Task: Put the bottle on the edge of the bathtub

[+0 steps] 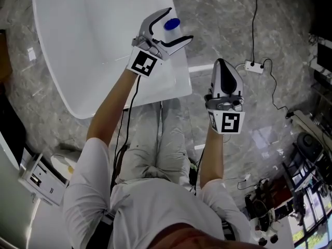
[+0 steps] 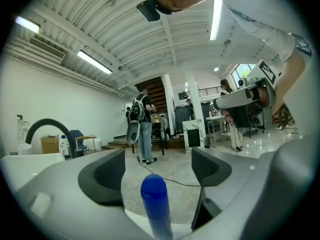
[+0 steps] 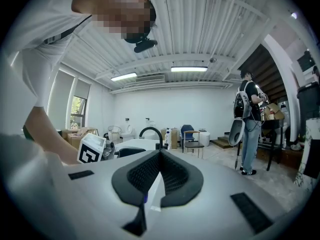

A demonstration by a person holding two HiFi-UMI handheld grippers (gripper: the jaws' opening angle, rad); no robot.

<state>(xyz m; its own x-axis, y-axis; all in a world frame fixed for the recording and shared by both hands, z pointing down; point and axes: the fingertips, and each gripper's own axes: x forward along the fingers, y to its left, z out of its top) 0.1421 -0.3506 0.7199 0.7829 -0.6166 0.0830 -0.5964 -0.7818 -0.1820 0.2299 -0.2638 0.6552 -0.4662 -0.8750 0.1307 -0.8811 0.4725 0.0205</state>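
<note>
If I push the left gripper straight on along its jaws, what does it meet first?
The bottle: it stands between the left gripper's open jaws, on the bathtub rim. Beyond it only open floor shows, though depth is unclear.

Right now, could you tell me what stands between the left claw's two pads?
The blue-capped bottle, with a gap on each side; the left gripper view shows it.

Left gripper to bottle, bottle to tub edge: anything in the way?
Nothing visible. The bottle stands between the jaws of the left gripper, which are apart and clear of it, apparently upright on the bathtub rim. The right gripper is shut, off to the side over the floor.
</note>
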